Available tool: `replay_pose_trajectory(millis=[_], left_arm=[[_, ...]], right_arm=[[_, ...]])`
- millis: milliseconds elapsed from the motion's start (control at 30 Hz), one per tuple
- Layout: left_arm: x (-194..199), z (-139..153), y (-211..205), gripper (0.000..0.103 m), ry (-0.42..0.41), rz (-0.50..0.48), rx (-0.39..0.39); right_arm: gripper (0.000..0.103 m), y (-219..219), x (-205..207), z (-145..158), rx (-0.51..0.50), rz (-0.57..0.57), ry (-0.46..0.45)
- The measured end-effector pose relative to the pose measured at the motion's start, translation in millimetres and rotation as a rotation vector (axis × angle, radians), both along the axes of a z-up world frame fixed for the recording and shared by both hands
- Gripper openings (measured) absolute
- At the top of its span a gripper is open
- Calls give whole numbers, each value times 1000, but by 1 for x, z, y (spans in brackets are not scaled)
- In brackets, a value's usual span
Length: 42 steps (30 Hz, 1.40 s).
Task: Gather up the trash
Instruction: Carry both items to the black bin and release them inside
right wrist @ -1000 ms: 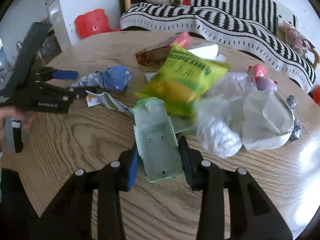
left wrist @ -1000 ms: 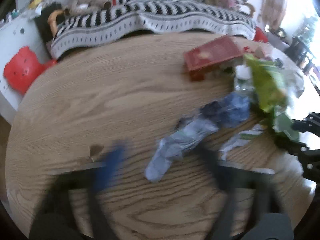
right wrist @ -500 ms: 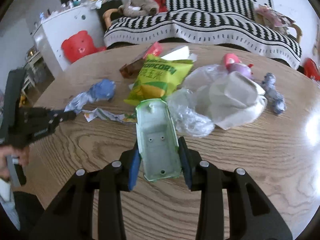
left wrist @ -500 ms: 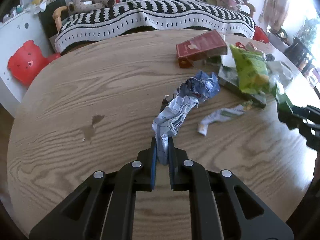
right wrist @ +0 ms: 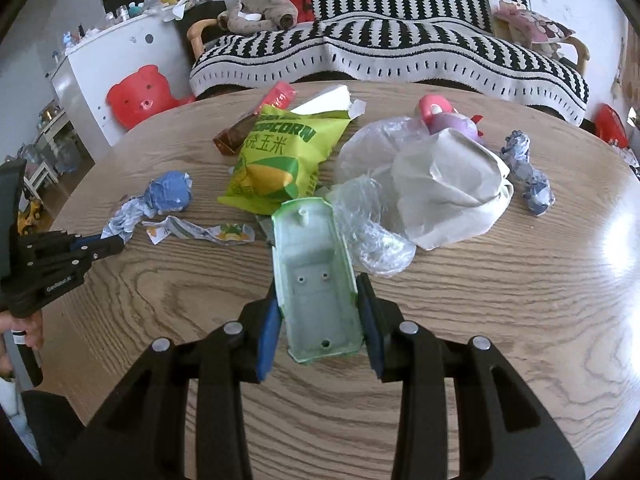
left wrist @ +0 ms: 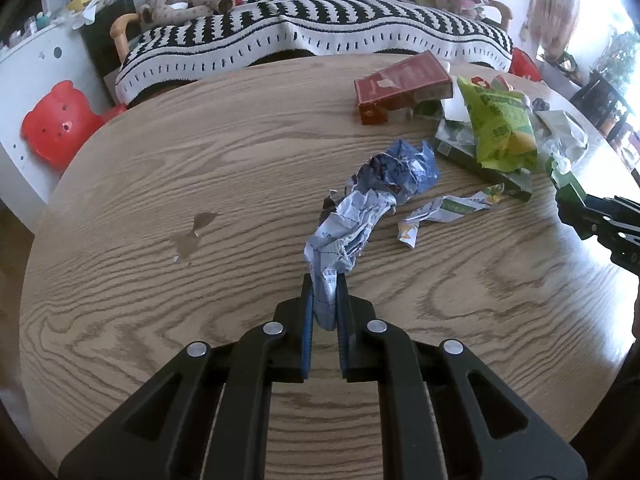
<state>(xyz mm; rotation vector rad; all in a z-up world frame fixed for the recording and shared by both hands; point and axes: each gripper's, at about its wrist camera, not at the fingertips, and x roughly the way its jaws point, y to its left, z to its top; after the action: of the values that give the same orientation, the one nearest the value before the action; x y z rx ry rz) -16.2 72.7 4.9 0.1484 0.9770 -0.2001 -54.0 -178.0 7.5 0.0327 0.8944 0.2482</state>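
left gripper [left wrist: 324, 304] clenching the crumpled blue-white wrapper [left wrist: 360, 208]; right gripper [right wrist: 320, 312] gripping the green plastic tray [right wrist: 316, 272].

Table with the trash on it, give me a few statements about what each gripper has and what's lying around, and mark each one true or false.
1. The left gripper pinches the crumpled blue paper. True.
2. The right gripper is empty. False: it grips a green plastic tray.
3. The popcorn bag is yellow-green. True.
4. The red box sits in the left gripper. False: it lies on the table.
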Motion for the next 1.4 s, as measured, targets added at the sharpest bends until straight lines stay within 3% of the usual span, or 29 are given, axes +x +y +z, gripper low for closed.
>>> replay_pose_trajectory(millis=[167,400,567,1167,1300,1400], left_arm=[[0,2,1,9,-5,5,4],[0,4,6,9,-14,27,2],[0,6,11,9,-21,43,-12],[0,9,7,9,-21,37,-7],[-12,38,-2,9,-100,65,-65],[-44,60,-39,9,-185,29,-42]], right_arm=[[36,0,0,0,4,6,4],[36,9,-2,-3,86,85,42],[36,23,-5,-4,62,136,48],[36,26,-3,-6,32,131,57],[35,14,-17,20,70,78,-72],[35,-17,-49,47,149,-1,-168]])
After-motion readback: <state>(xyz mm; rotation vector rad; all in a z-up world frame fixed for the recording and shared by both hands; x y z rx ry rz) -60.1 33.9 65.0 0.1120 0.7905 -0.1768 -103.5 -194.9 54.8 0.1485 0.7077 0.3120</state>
